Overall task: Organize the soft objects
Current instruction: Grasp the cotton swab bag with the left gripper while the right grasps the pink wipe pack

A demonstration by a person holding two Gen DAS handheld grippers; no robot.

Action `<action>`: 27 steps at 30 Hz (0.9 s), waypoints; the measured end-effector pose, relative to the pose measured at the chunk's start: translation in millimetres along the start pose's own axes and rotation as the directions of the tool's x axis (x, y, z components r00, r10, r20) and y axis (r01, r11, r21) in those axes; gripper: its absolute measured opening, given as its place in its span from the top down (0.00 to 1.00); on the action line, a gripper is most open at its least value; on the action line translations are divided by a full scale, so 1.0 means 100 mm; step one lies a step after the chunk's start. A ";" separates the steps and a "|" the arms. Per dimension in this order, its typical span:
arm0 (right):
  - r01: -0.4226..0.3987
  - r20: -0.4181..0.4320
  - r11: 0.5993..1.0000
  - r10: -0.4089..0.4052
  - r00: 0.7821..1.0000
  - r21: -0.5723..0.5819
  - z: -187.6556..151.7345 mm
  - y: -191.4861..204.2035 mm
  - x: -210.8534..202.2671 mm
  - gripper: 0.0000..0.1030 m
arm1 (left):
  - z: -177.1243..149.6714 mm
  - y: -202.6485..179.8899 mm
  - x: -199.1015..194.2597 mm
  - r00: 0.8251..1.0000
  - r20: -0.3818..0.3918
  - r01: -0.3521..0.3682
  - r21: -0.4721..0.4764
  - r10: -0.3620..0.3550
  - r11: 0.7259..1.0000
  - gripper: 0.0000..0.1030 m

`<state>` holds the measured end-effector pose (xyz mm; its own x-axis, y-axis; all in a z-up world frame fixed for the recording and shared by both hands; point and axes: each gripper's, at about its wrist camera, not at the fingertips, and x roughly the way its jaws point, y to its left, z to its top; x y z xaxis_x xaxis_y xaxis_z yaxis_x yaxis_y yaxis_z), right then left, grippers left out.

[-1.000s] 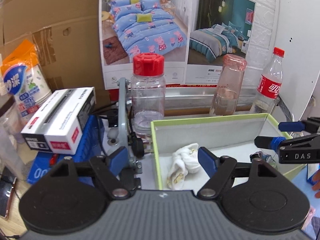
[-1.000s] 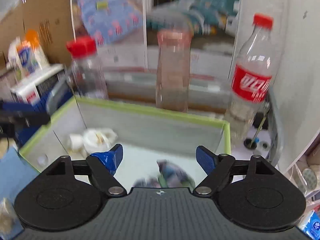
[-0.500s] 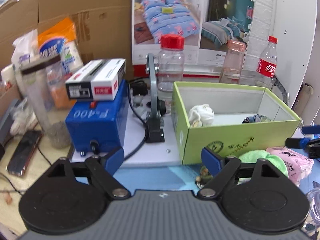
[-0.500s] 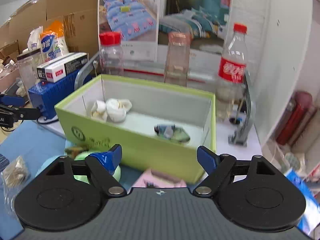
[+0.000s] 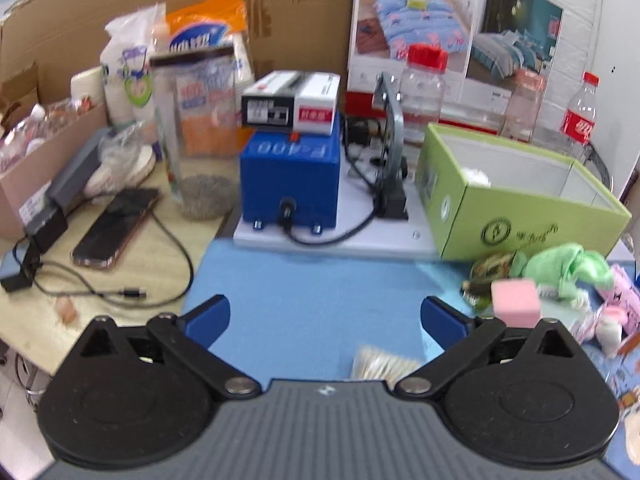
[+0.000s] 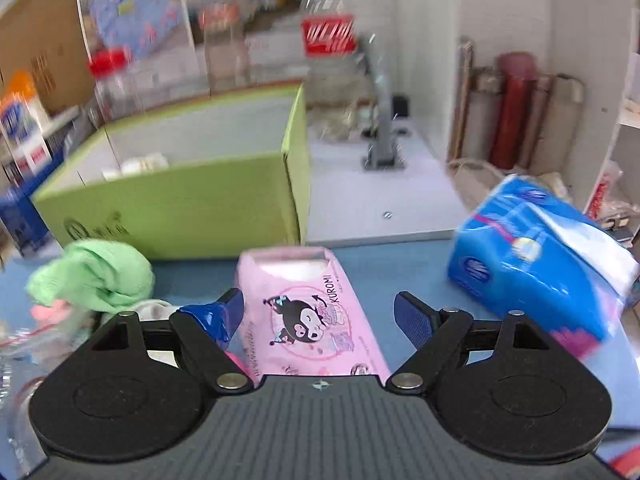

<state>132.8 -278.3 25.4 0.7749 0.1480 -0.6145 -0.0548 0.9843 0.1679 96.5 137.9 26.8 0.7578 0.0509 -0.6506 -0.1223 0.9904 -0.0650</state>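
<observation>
The right claw (image 6: 318, 312) is spread wide and grips nothing; it hangs over a pink tissue pack (image 6: 310, 308) that lies on the blue mat (image 6: 400, 264) just in front of the green box (image 6: 180, 196). Whether its left finger (image 6: 218, 316) touches the pack's edge I cannot tell. The left claw (image 5: 324, 320) is just as wide open and empty, over bare mat well to the left of the box (image 5: 532, 208).

The box's inside is mostly hidden by its front wall; only a bit of something white (image 5: 478, 176) shows near its left end. The right-hand view is smeared toward the back, so the bottles behind the box are hard to read there.

Against the box's front lies a green cloth (image 6: 96, 276), with a pink sponge block (image 5: 515, 300) just beside it and small tangled things I can't make out. A blue tissue pack (image 6: 536, 260) sits on the mat to the right of the box. Left of the box stands a blue machine (image 5: 290, 176) with a small carton (image 5: 292, 102) on top. Farther left lies a phone (image 5: 116, 228), and a red-capped jar (image 5: 424, 92) stands behind the box.
</observation>
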 end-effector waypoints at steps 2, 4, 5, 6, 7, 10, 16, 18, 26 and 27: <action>-0.045 0.078 0.997 0.041 0.996 0.059 -0.17 -0.04 -0.28 0.33 | -0.10 0.01 0.03 1.000 -0.029 0.007 -0.005 -0.007 1.000 0.02; -0.064 0.132 0.992 0.049 0.990 0.111 -0.37 -0.08 -0.49 0.33 | -0.17 -0.03 0.09 0.997 -0.061 0.042 0.004 -0.041 0.999 0.02; -0.065 0.138 0.990 0.047 0.989 0.128 -0.45 -0.09 -0.54 0.33 | -0.20 -0.07 0.12 0.995 -0.078 0.055 0.011 -0.054 0.998 0.02; -0.061 0.133 0.988 0.042 0.990 0.142 -0.51 -0.11 -0.58 0.33 | -0.23 -0.11 0.16 0.994 -0.088 0.060 0.027 -0.058 0.998 0.02; -0.055 0.125 0.986 0.036 0.992 0.155 -0.57 -0.13 -0.61 0.33 | -0.25 -0.15 0.19 0.994 -0.090 0.062 0.052 -0.057 0.997 0.02; -0.057 0.102 0.985 0.041 0.994 0.164 -0.66 -0.18 -0.66 0.33 | -0.36 -0.27 0.36 0.993 -0.119 0.009 0.141 0.007 0.990 0.02; -0.035 0.075 0.988 0.024 0.997 0.147 -0.64 -0.24 -0.65 0.33 | -0.46 -0.15 0.48 0.988 -0.152 0.022 0.092 -0.008 0.995 0.01; -0.035 0.063 0.992 0.028 0.998 0.121 -0.59 -0.21 -0.60 0.33 | -0.49 -0.18 0.48 0.986 -0.167 0.053 0.130 -0.031 0.990 0.01; 0.003 -0.001 0.991 -0.003 1.000 -0.133 -0.30 0.09 -0.17 0.33 | -0.50 -0.21 0.52 0.988 -0.147 0.065 0.142 -0.044 0.988 0.01; 0.007 -0.012 0.987 -0.009 1.000 -0.160 -0.26 0.12 -0.11 0.33 | -0.50 -0.21 0.52 0.988 -0.146 0.066 0.143 -0.045 0.988 0.01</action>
<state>107.3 -265.6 13.6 0.7676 0.1406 -0.6254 -0.1496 0.9880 0.0384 106.1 113.4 -43.3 0.6610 -0.0135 -0.7503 0.0211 0.9998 0.0007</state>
